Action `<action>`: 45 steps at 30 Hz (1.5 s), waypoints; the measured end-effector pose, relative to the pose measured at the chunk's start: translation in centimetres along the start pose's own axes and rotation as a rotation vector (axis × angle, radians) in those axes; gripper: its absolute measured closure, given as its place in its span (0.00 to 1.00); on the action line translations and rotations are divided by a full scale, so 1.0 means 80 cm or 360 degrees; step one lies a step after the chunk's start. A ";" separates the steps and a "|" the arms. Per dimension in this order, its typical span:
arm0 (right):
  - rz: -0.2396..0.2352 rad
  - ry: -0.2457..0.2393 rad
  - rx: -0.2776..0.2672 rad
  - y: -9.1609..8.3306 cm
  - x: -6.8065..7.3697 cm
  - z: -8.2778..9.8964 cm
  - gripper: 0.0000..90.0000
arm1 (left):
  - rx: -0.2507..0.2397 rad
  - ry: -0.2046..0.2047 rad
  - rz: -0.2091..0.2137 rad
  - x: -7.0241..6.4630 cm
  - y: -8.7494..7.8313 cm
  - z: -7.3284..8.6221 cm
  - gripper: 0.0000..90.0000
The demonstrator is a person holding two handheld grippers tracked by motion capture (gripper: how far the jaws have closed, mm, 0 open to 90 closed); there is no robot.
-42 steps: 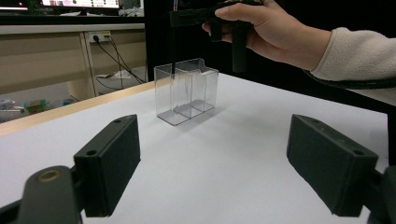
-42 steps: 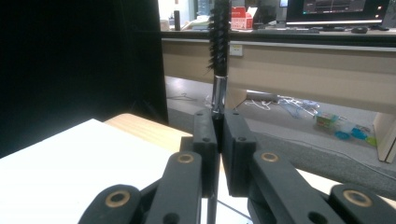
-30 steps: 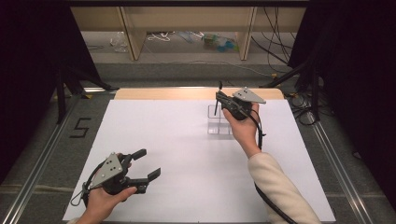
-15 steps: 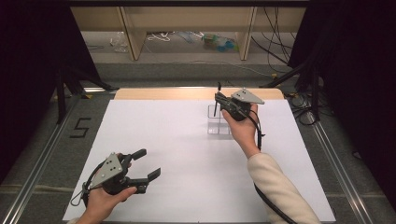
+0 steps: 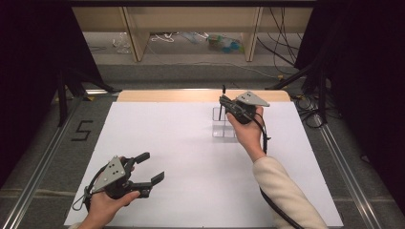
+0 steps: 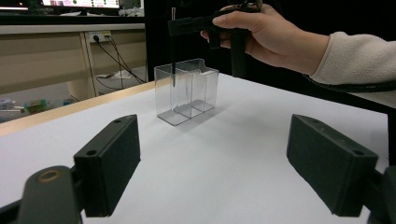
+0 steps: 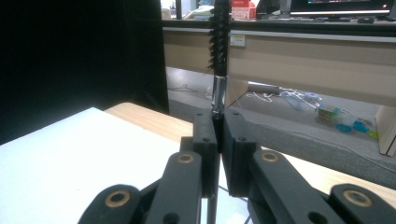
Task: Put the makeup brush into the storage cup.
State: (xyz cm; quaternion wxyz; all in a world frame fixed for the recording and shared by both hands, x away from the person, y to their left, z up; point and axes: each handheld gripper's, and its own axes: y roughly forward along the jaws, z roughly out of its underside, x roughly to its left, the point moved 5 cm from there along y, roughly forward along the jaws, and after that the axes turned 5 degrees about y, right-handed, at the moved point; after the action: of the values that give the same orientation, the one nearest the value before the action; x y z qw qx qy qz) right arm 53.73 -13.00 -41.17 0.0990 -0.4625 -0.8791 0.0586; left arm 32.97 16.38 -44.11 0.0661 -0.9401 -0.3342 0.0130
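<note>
A clear plastic container (image 5: 223, 128) with several compartments stands on the white table sheet (image 5: 181, 143) at the back right. My right gripper (image 5: 222, 101) hovers just above it, shut on a thin black bristle brush (image 7: 219, 37) that it holds upright. In the left gripper view the brush (image 6: 173, 46) hangs down from the right gripper (image 6: 187, 23), and its lower end appears to dip into the end compartment of the container (image 6: 187, 91). My left gripper (image 5: 152, 167) rests open near the front left, with nothing between its jaws.
A wooden strip (image 5: 167, 95) edges the table's far side. Beyond it stand shelf legs, loose cables and small items on the floor (image 5: 219, 43). Metal rails (image 5: 43, 157) run along both sides of the table. A "5" (image 5: 81, 130) is marked at the left.
</note>
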 end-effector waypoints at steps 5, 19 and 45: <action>0.0003 -0.0003 0.0012 0.001 0.000 0.001 0.95 | -0.0002 -0.0001 0.0000 0.000 0.000 0.000 0.19; -0.0004 -0.0007 0.0048 0.002 0.000 0.006 0.95 | -0.0002 0.0002 -0.0002 0.000 0.000 0.000 0.19; -0.0008 -0.0020 0.0067 0.007 0.002 0.013 0.95 | -0.0002 0.0004 -0.0002 0.000 0.000 0.000 0.19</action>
State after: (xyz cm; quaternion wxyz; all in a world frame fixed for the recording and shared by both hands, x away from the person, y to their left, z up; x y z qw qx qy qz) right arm 53.86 -12.60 -42.25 0.1034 -0.4577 -0.8795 0.0796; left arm 32.97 16.38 -44.11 0.0659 -0.9399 -0.3347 0.0117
